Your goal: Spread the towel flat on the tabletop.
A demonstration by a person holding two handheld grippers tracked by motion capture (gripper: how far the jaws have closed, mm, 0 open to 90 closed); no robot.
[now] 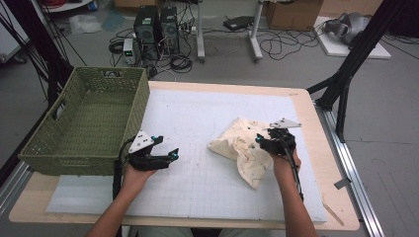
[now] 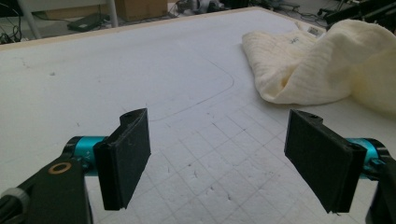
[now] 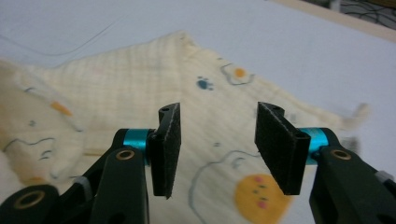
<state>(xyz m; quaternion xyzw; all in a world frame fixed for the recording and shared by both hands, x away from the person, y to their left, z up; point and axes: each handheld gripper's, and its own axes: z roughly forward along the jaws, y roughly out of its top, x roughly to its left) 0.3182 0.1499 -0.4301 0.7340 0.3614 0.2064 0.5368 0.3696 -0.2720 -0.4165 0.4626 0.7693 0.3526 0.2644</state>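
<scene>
A cream cloth (image 1: 242, 148) printed with small egg and paw pictures lies crumpled on the right half of the white gridded mat (image 1: 197, 113). My right gripper (image 1: 261, 140) hovers over the cloth's right part, pointing down at it. In the right gripper view the right gripper (image 3: 218, 144) has its jaws apart, with the printed cloth (image 3: 140, 79) beneath them and nothing pinched. My left gripper (image 1: 170, 154) rests low at the mat's left, beside the basket, pointing right. Its jaws stand wide apart in the left gripper view (image 2: 217, 158), empty, and the cloth (image 2: 317, 70) lies farther off.
A green woven basket (image 1: 138, 106) stands at the table's left edge, empty inside. The mat covers most of the wooden tabletop (image 1: 316, 148). Black frame posts rise beside the table, and computers and cables sit on the floor beyond its far edge.
</scene>
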